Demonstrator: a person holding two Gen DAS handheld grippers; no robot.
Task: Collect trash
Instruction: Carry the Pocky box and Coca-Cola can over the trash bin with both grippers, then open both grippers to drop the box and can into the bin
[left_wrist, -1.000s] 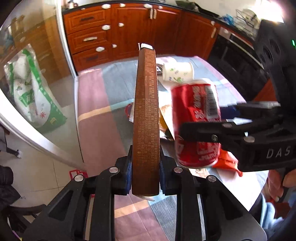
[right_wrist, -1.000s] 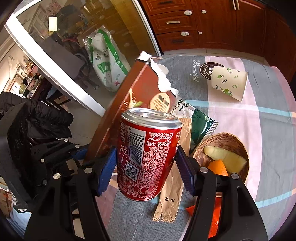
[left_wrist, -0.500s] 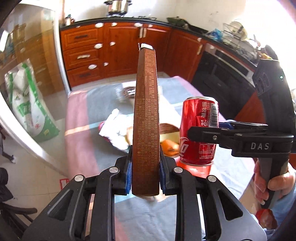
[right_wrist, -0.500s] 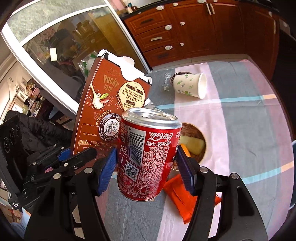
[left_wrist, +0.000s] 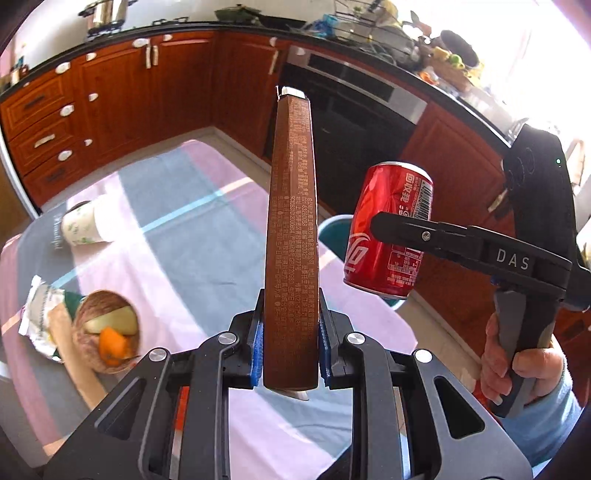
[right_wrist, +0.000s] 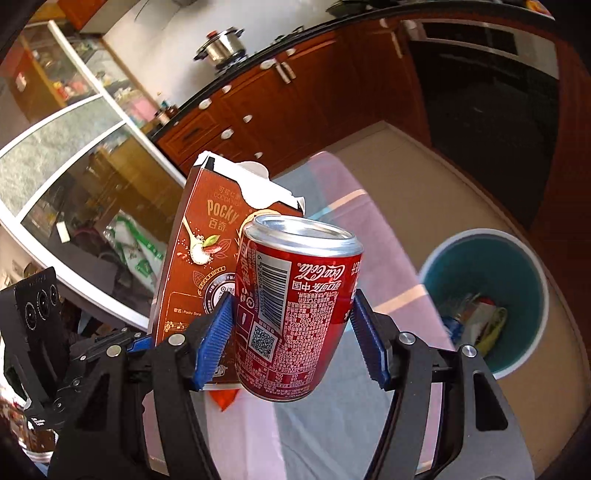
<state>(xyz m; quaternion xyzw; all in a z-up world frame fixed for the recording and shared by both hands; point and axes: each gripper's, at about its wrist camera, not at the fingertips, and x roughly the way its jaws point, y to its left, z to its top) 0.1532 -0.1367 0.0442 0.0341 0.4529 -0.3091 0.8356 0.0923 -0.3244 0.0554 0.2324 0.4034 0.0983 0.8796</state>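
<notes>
My left gripper (left_wrist: 291, 354) is shut on a brown Pocky box (left_wrist: 291, 240), held upright by its narrow sides above the table. The box also shows in the right wrist view (right_wrist: 199, 258), its top torn open. My right gripper (right_wrist: 291, 343) is shut on a red Coca-Cola can (right_wrist: 291, 314), held in the air to the right of the box; the can shows in the left wrist view (left_wrist: 388, 232) too. A teal trash bin (right_wrist: 517, 266) with several wrappers inside stands on the floor beyond the table's right edge.
On the striped tablecloth (left_wrist: 184, 236) lie a tipped paper cup (left_wrist: 85, 225), a coconut-shell bowl with fruit peel (left_wrist: 107, 332), a crumpled wrapper (left_wrist: 40, 314) and an orange packet (right_wrist: 225, 398). Wooden cabinets (left_wrist: 110, 92) and a dark oven (left_wrist: 351, 122) stand behind.
Both grippers, still holding the box and the can, have swung to the right, away from the trash on the table. The teal bin has come into view.
</notes>
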